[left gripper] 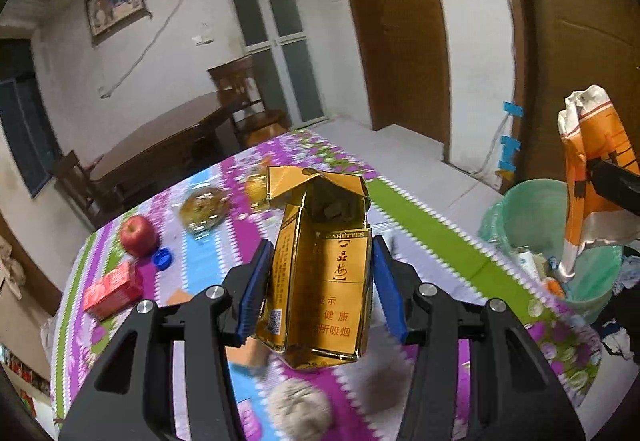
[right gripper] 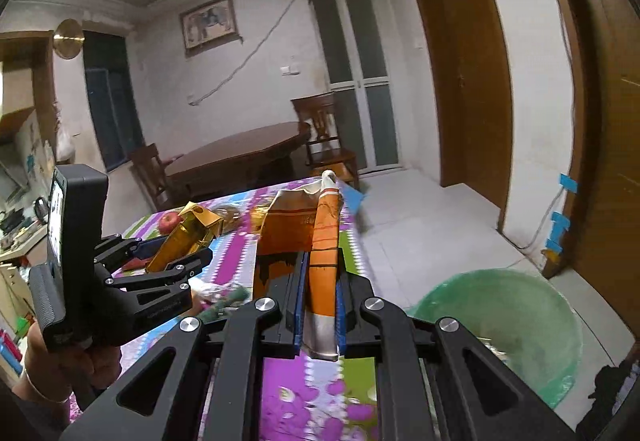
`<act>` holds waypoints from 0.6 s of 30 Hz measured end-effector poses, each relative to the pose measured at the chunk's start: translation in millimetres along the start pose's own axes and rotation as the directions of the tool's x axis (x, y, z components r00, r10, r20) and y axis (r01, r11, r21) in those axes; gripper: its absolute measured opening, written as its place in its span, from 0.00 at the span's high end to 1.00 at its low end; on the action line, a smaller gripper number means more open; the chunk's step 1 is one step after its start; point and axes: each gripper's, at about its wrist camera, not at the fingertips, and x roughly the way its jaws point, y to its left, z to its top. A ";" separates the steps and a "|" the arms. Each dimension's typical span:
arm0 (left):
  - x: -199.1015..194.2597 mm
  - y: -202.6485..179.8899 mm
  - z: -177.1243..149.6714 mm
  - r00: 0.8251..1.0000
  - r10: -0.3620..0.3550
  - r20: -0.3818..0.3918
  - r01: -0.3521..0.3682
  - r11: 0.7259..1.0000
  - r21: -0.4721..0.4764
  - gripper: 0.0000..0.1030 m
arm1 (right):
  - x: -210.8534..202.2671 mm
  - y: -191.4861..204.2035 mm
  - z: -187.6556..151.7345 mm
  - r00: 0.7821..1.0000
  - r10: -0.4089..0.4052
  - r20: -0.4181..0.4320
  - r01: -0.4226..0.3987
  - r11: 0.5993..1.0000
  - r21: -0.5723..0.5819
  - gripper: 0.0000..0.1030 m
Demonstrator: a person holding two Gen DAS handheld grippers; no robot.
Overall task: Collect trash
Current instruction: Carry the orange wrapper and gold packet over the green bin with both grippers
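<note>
Both claws hold trash: the left gripper (left gripper: 318,281) pinches a gold cigarette box (left gripper: 320,281), and the right gripper (right gripper: 318,305) is pressed tight on an orange wrapper (right gripper: 324,265). 2 pieces are picked up above the flowery table (left gripper: 420,217), but neither is in the green bin (right gripper: 512,325) beside it yet. An apple (left gripper: 138,235), a red box (left gripper: 112,291) and a blue cap (left gripper: 162,258) lie on the table.
</note>
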 end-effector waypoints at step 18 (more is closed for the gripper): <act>66.3 -121.4 30.1 0.952 -0.289 -0.103 0.299 0.948 0.109 0.54 | -16.7 -147.3 -14.1 0.928 -0.351 -0.122 0.358 0.933 0.035 0.87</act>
